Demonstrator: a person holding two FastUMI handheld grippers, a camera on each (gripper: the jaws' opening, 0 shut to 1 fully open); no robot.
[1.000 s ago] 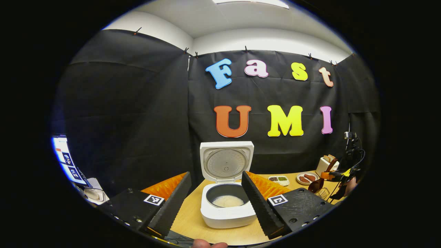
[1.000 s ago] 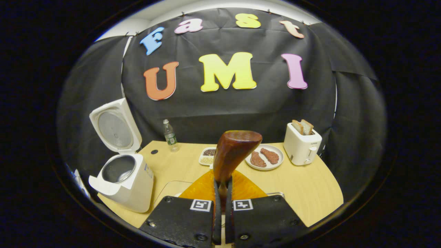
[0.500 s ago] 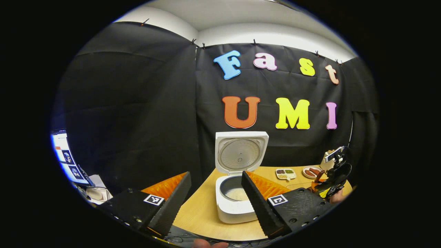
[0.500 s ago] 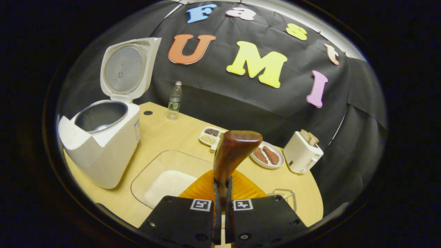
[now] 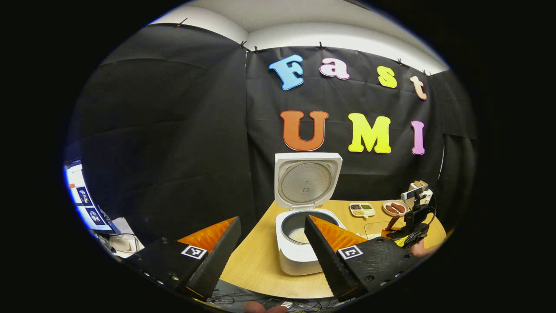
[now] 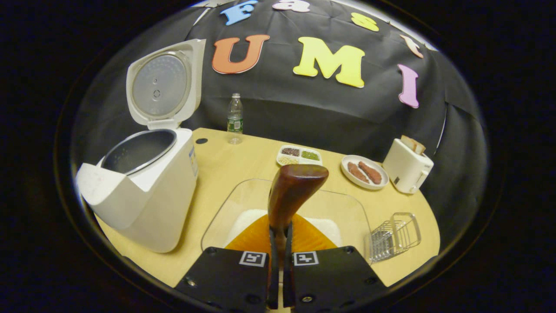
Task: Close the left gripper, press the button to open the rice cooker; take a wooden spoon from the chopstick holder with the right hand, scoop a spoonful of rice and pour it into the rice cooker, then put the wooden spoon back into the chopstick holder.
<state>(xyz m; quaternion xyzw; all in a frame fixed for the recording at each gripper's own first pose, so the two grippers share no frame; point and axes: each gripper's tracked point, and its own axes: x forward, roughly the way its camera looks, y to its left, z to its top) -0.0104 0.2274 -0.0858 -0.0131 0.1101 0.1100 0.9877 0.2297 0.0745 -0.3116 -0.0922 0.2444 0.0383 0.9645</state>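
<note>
My right gripper (image 6: 280, 243) is shut on the handle of the dark wooden spoon (image 6: 295, 191). The spoon's bowl stands up over a clear glass dish (image 6: 260, 195) with white rice (image 6: 245, 219) in it. I cannot tell whether the bowl holds rice. The white rice cooker (image 6: 143, 195) stands to the left with its lid (image 6: 160, 84) raised. In the left gripper view the cooker (image 5: 299, 254) has rice (image 5: 299, 235) in its pot. My left gripper (image 5: 271, 243) is open, short of the cooker. The right gripper (image 5: 412, 221) shows far right. The wire chopstick holder (image 6: 395, 237) stands right of the dish.
On the wooden table (image 6: 230, 161) toward the back stand a water bottle (image 6: 235, 117), a divided dish of grains (image 6: 299, 155), a plate of sausages (image 6: 364, 171) and a white toaster (image 6: 407, 165) with bread. A monitor (image 5: 84, 202) glows far left.
My right gripper has swung down with the spoon, bringing the glass dish and holder closer below it. My left gripper has drawn back from the cooker, still open.
</note>
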